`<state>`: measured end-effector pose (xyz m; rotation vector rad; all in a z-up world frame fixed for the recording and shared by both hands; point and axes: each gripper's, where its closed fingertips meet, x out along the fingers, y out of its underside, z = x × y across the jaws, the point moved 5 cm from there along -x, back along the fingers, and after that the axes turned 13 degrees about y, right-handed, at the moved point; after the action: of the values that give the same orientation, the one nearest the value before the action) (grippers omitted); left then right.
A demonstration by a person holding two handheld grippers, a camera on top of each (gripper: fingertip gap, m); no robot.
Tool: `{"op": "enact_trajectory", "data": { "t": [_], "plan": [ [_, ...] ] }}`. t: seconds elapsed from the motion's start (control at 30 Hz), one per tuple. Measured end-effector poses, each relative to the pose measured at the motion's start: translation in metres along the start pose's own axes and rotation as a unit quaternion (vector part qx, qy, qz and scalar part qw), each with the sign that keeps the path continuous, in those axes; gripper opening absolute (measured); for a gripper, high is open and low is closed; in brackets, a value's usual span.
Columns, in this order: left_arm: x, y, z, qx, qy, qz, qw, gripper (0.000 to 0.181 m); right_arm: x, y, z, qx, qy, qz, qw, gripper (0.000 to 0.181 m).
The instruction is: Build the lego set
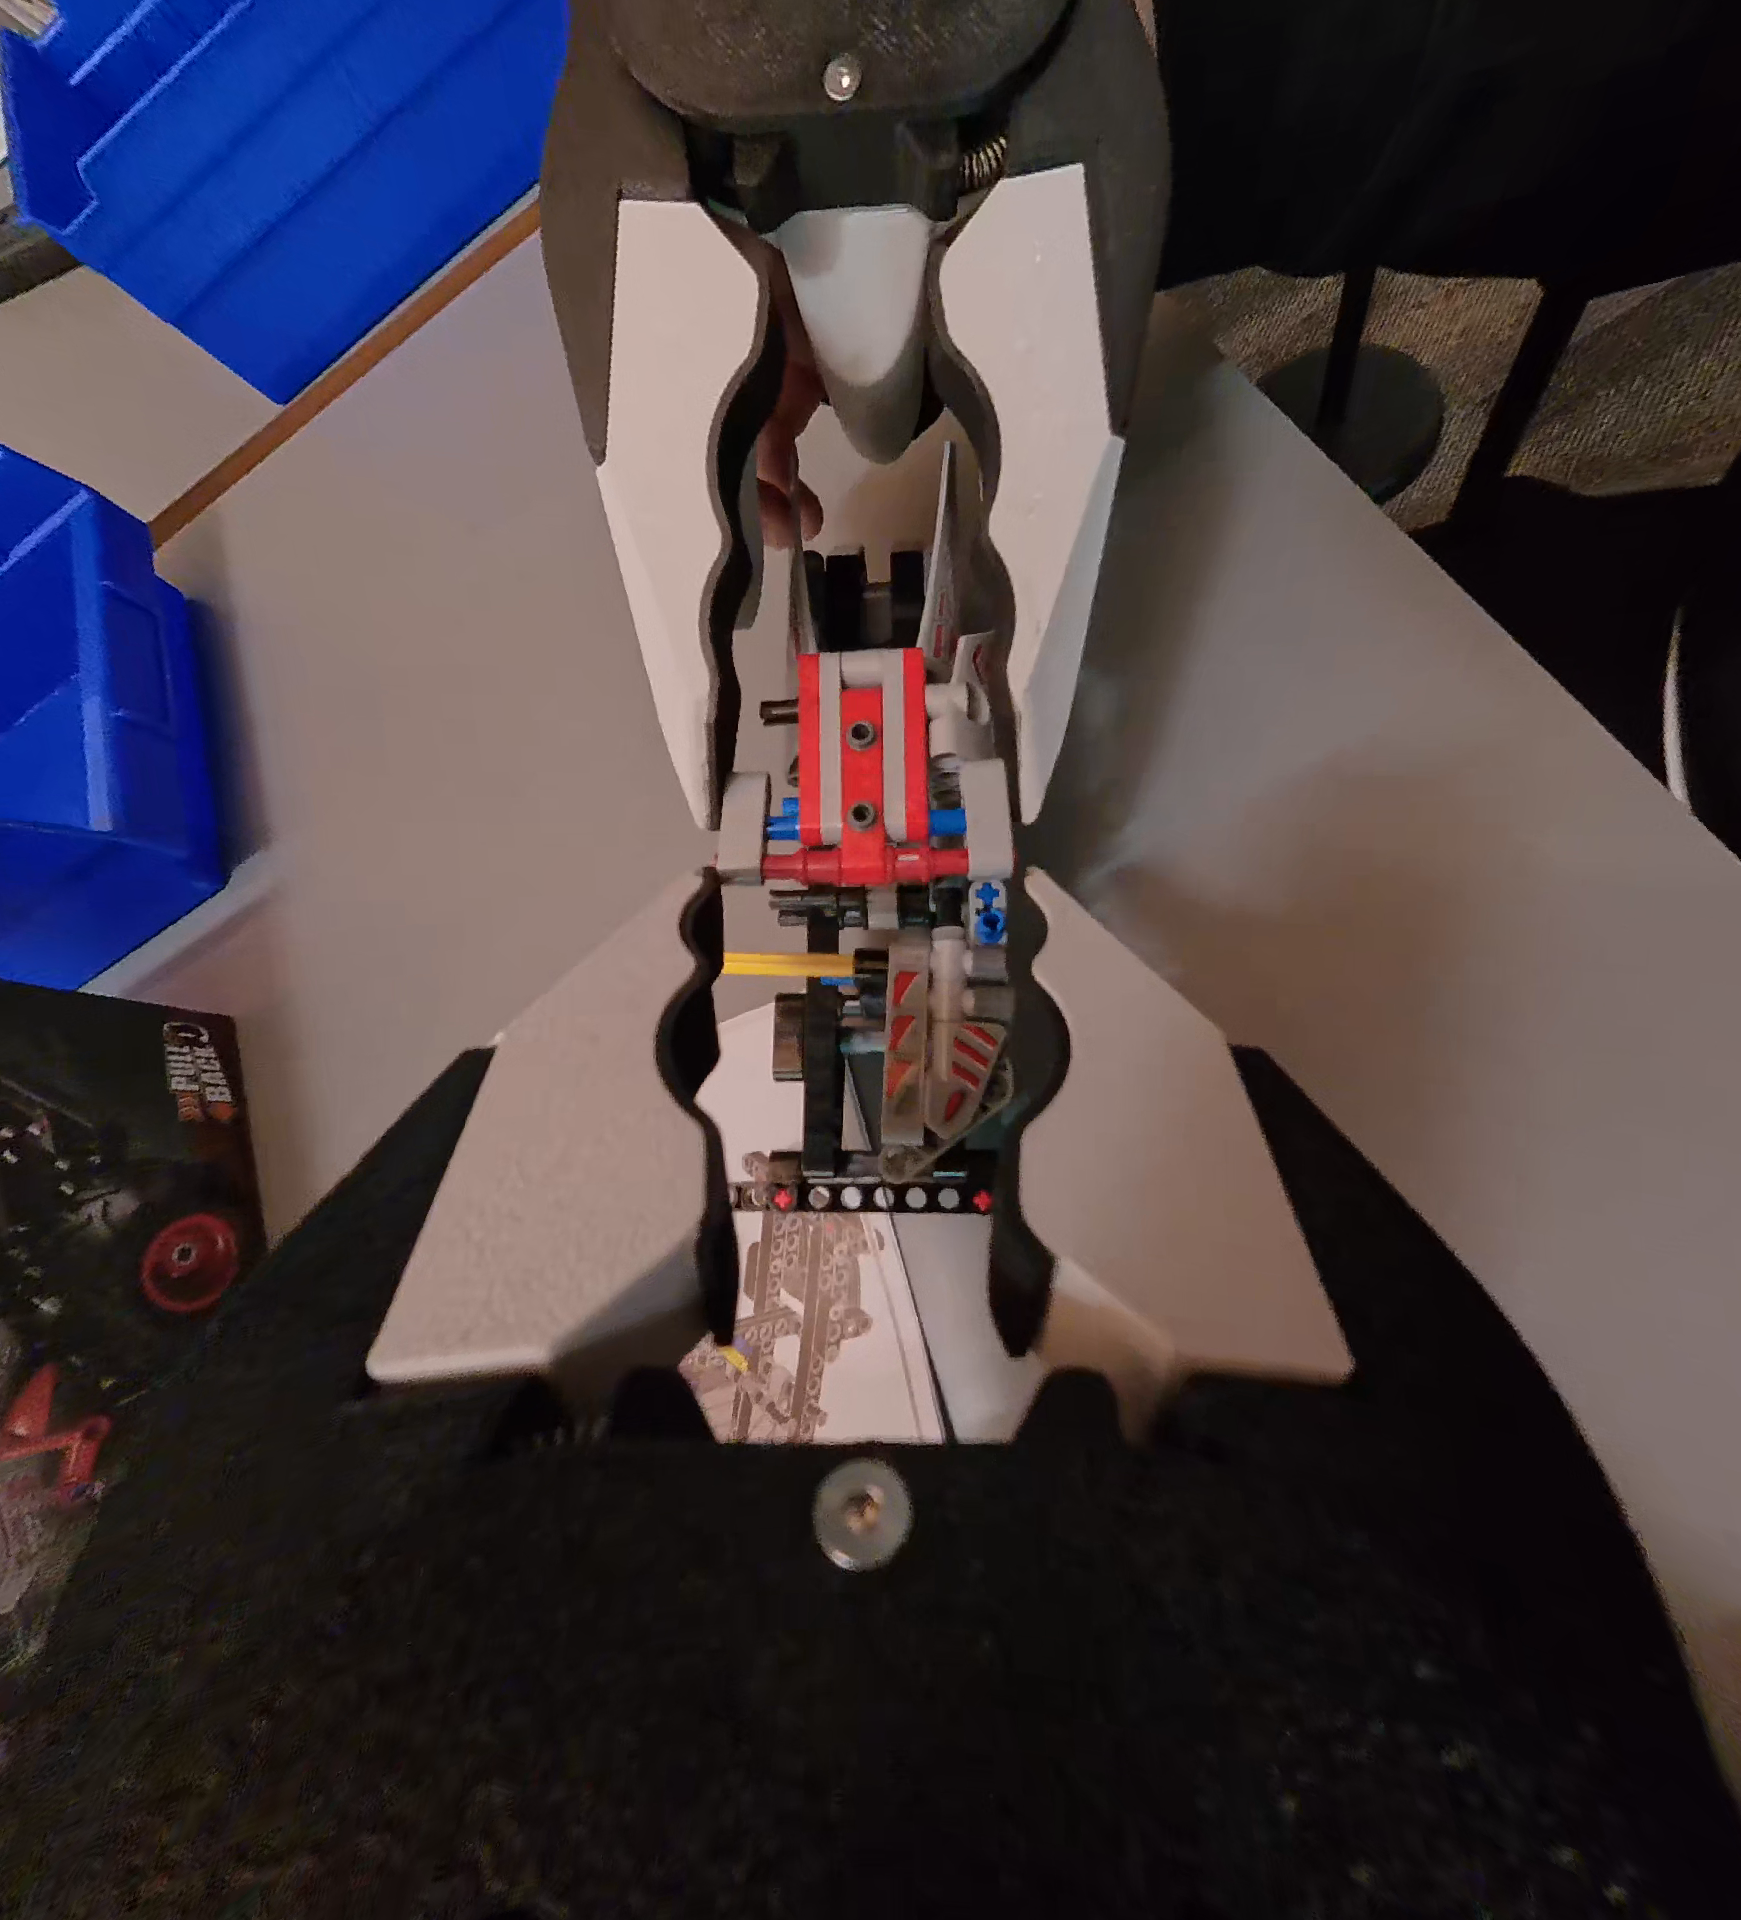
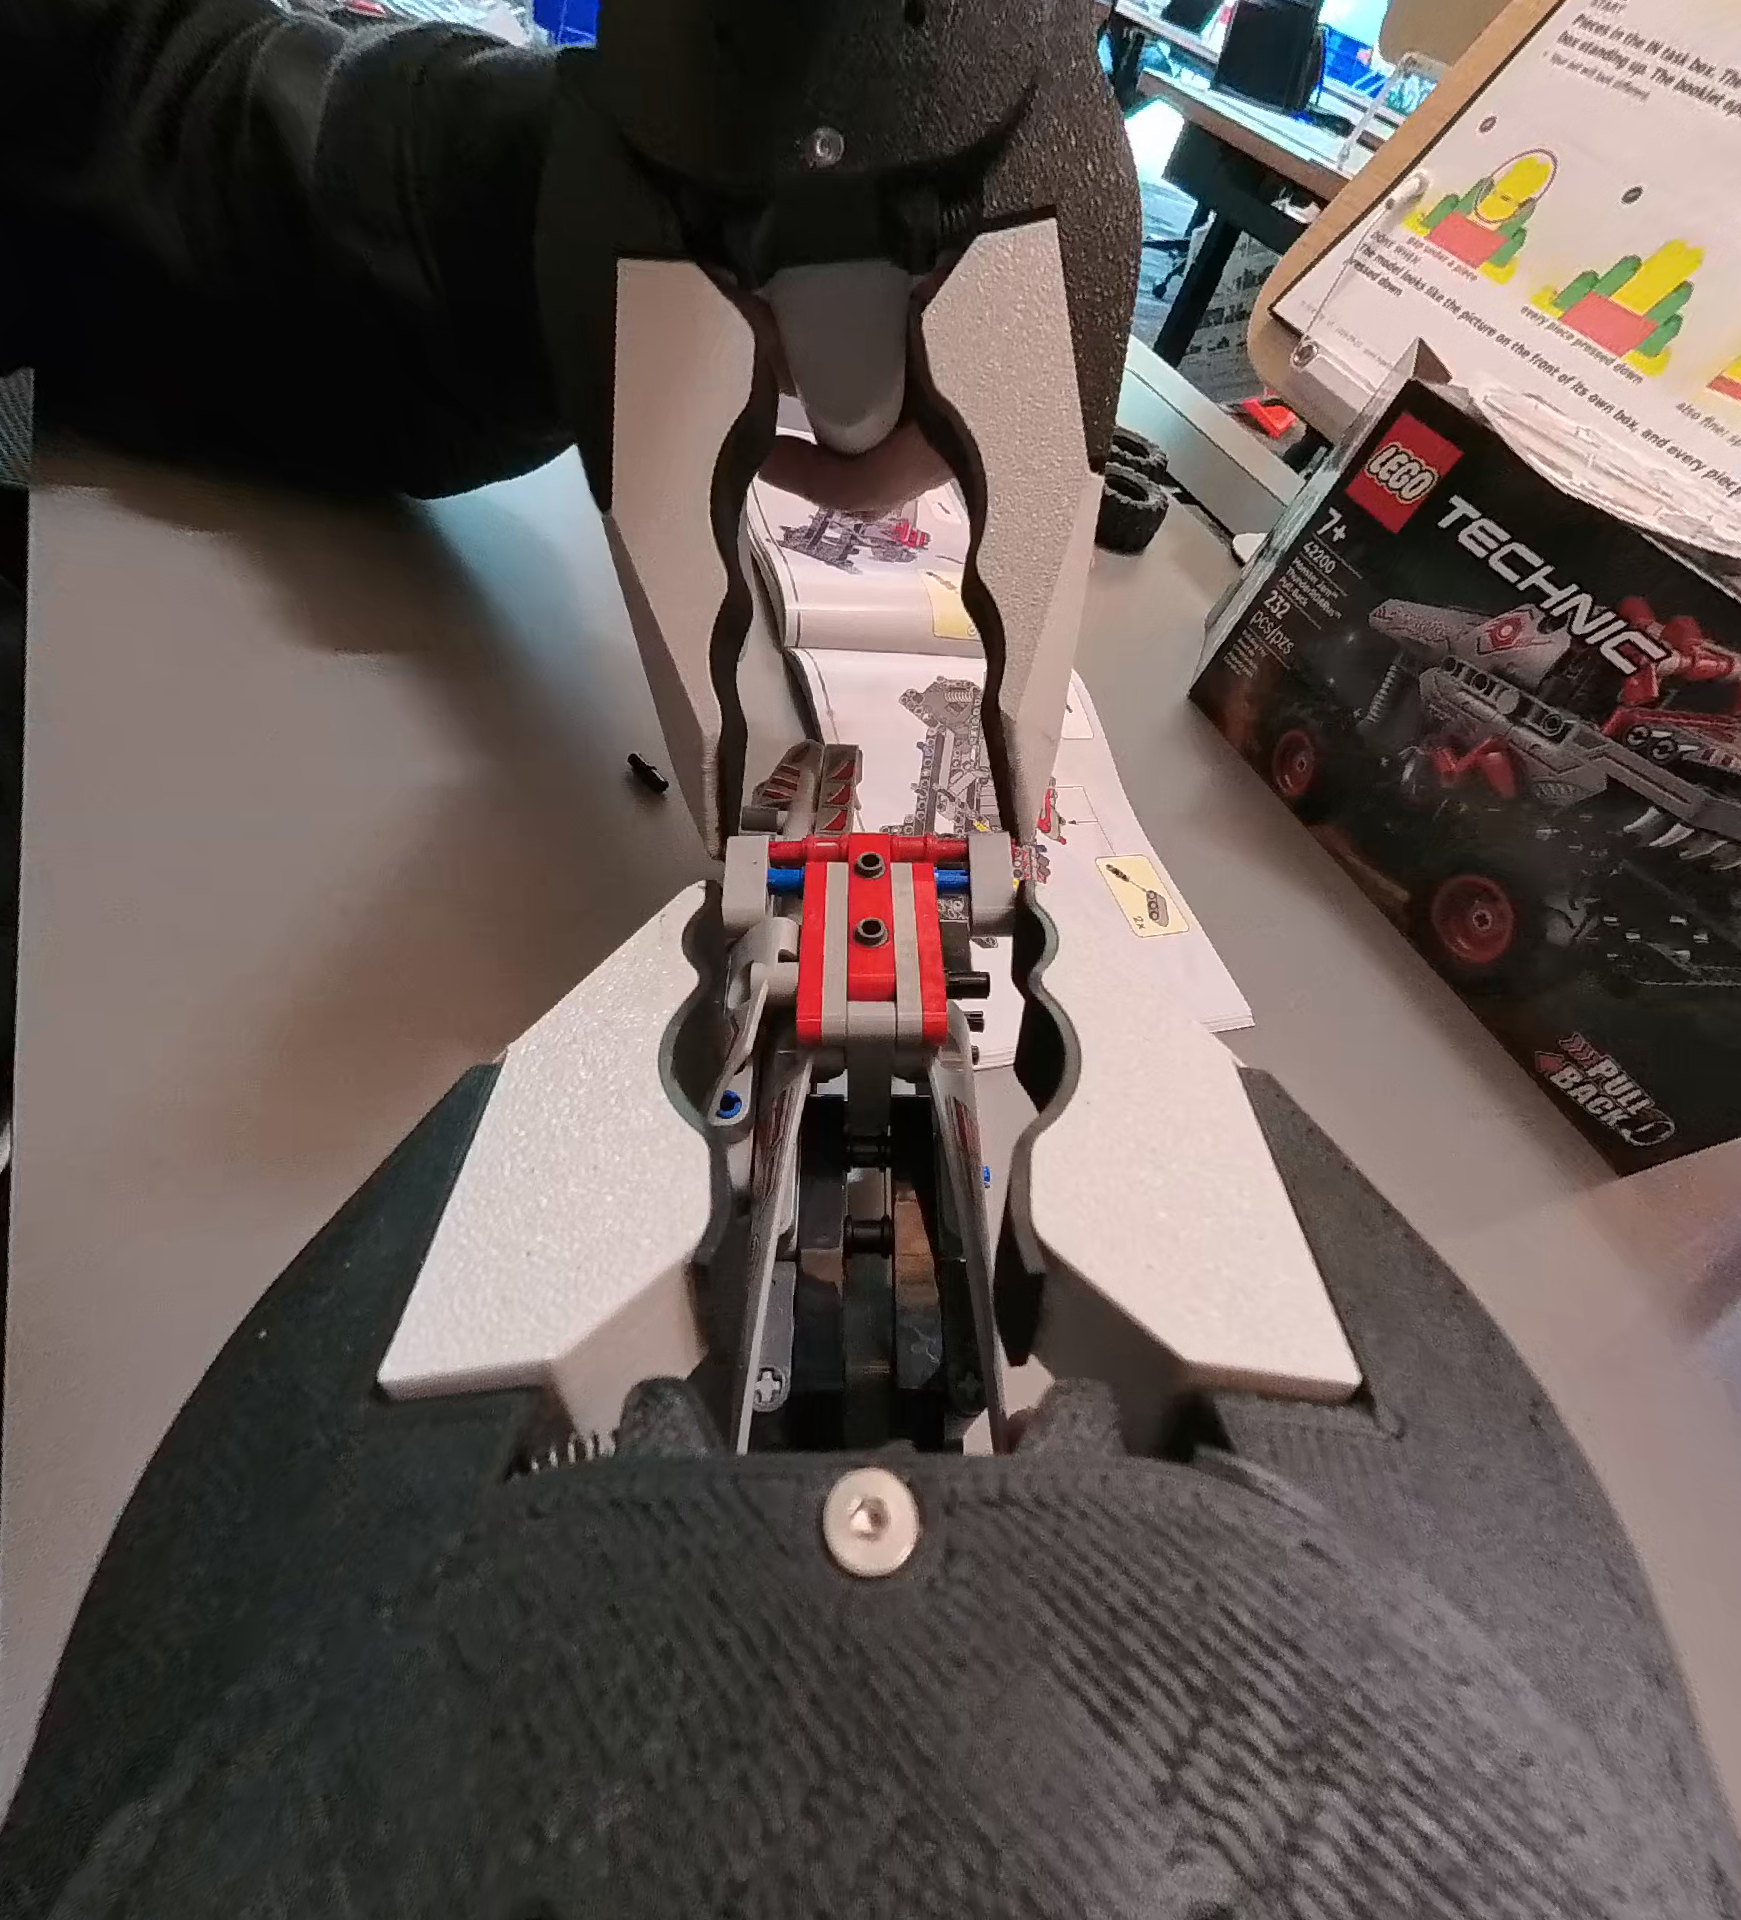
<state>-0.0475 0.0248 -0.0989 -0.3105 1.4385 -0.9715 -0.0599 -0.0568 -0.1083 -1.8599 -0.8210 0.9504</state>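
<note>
A part-built Lego model of red, grey and black pieces hangs above the white table, between two grippers that meet tip to tip. My left gripper is shut on the end with the black beam and the grey and red panels. My right gripper is shut on the other end, its fingers pressing the grey side panels. The red and grey striped block sits where the fingertips meet. The right gripper reaches in from the top of the left wrist view, and the left gripper does the same in the right wrist view.
The open instruction booklet lies under the model. The set's box stands at the right, with black tyres and a printed sheet on a board behind. A small black pin lies loose. Blue bins stand at the left. The tips of both grippers are at nearly the same place.
</note>
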Motion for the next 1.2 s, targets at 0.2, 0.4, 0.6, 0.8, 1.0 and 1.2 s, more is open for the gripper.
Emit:
{"op": "enact_trajectory", "data": {
  "t": [0.2,0.4,0.6,0.8,1.0,1.2],
  "plan": [
    [-0.0001,0.0008,0.0005,-0.001,0.003,-0.009,1.000,0.052,0.0002,0.0002,-0.0002,-0.001,0.000,-0.001,1.000,0.054],
    [0.0012,0.0001,0.0009,0.014,-0.010,0.006,1.000,0.051,0.0004,0.0004,-0.0008,0.002,0.003,0.001,1.000,0.054],
    [0.0018,-0.0003,0.0013,0.023,-0.015,0.008,1.000,0.051,0.0000,0.0014,-0.0019,0.007,0.005,0.002,1.000,0.054],
    [-0.0006,0.0012,0.0011,0.022,-0.007,0.003,1.000,0.052,0.0009,0.0000,-0.0010,0.001,0.005,0.002,1.000,0.054],
    [-0.0026,0.0020,0.0012,0.016,-0.003,-0.002,1.000,0.051,0.0029,-0.0018,0.0002,-0.029,0.024,-0.001,0.999,0.054],
    [-0.0036,0.0023,0.0006,-0.001,0.012,-0.019,1.000,0.051,0.0047,-0.0012,0.0024,-0.076,0.039,0.022,0.996,0.055]
  ]
}}
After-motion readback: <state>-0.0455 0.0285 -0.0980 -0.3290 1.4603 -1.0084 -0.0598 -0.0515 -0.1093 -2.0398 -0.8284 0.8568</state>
